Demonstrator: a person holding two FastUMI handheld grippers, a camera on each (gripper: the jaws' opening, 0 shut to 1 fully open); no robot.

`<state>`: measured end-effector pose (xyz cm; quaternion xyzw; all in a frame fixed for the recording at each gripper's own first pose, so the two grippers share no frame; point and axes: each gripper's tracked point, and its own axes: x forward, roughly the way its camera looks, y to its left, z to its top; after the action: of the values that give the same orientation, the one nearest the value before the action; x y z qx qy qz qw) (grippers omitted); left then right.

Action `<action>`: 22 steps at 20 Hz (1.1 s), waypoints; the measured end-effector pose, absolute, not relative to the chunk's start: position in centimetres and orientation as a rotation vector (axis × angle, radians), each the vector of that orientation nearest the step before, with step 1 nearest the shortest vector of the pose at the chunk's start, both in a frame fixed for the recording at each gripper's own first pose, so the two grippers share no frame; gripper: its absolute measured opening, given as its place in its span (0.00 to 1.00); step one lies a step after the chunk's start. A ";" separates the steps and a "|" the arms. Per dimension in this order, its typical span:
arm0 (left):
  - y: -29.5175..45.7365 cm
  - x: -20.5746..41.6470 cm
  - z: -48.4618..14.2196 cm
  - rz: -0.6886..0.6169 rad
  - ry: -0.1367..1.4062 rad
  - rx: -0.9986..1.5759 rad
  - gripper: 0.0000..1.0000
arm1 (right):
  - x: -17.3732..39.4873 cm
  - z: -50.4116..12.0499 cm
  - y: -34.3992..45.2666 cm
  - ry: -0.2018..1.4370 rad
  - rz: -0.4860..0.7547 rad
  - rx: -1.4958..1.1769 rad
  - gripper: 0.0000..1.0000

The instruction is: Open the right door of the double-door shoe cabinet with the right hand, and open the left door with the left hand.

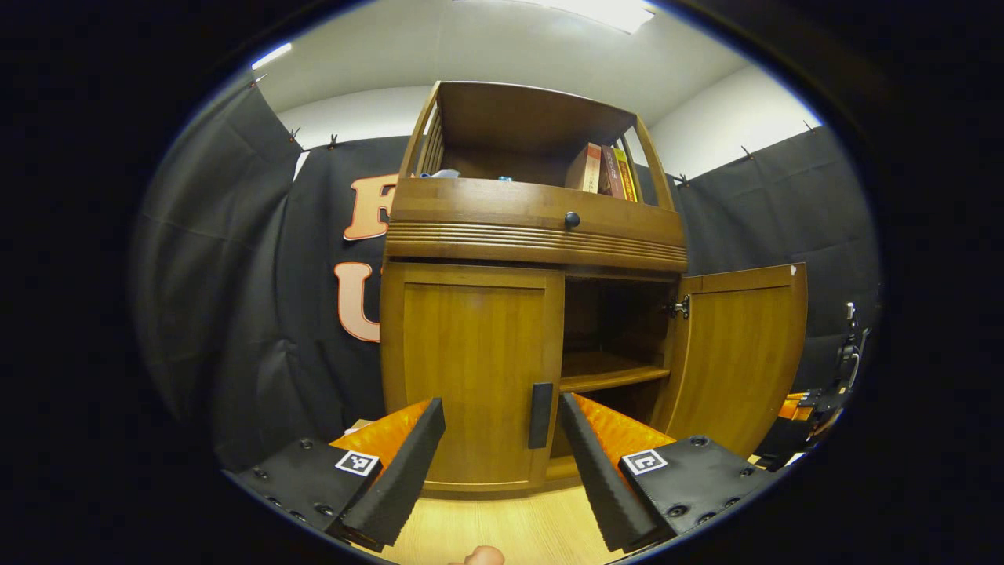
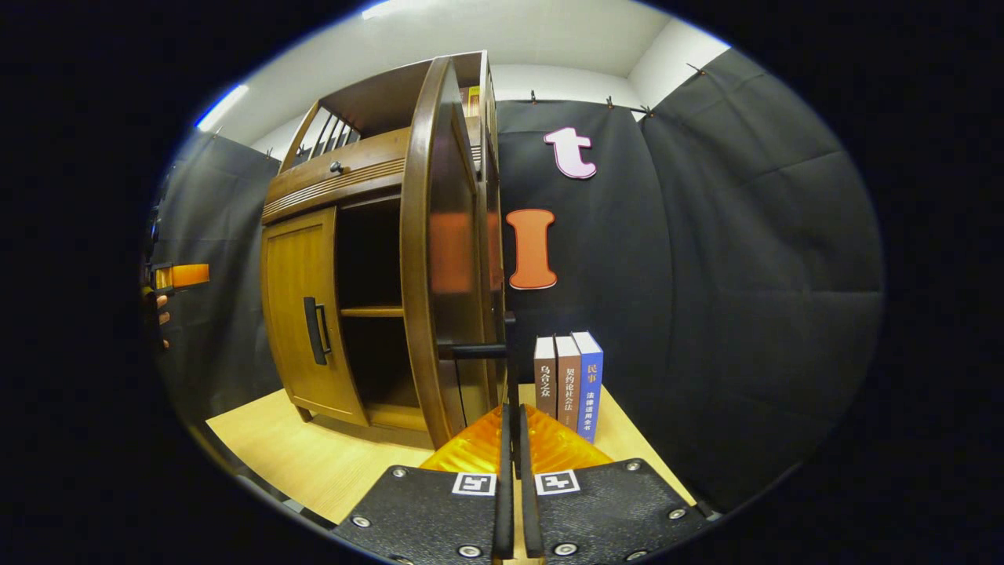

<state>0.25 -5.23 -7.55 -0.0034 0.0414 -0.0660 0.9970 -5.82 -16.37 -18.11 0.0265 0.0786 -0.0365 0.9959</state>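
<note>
Left gripper point(image 1: 502, 428) spread wide before the closed left door's handle point(image 1: 540, 414); right gripper point(image 2: 511, 424) clenched beside the opened right door point(image 2: 439, 251); risk: my fingers may straddle the handle off-centre and slip.

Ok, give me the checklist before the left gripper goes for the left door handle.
1. Right door swung open: ok.
2. Left door shut, ready to pull: ok.
3. Left gripper open, its jaws either side of the left door handle but short of it: ok.
4. Right gripper off the right door handle: cannot tell; the jaws are together near it.
5. Books beside the cabinet away from the left door's swing: ok.
</note>
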 end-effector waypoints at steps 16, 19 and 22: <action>-11.6 11.4 -17.1 -0.139 0.132 0.028 0.96 | -10.7 -15.2 -22.9 0.075 -0.265 0.018 0.78; -12.1 13.3 -18.9 -0.145 0.150 0.011 0.98 | -10.8 -15.5 -23.9 0.079 -0.286 0.036 0.96; -12.5 15.3 -20.4 -0.143 0.173 0.018 0.95 | -10.5 -16.1 -24.2 0.091 -0.297 0.041 0.93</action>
<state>15.32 -12.45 -20.43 0.0089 0.0865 -0.0714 0.9936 -10.54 -24.21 -16.09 0.0204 0.0455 -0.1477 0.9878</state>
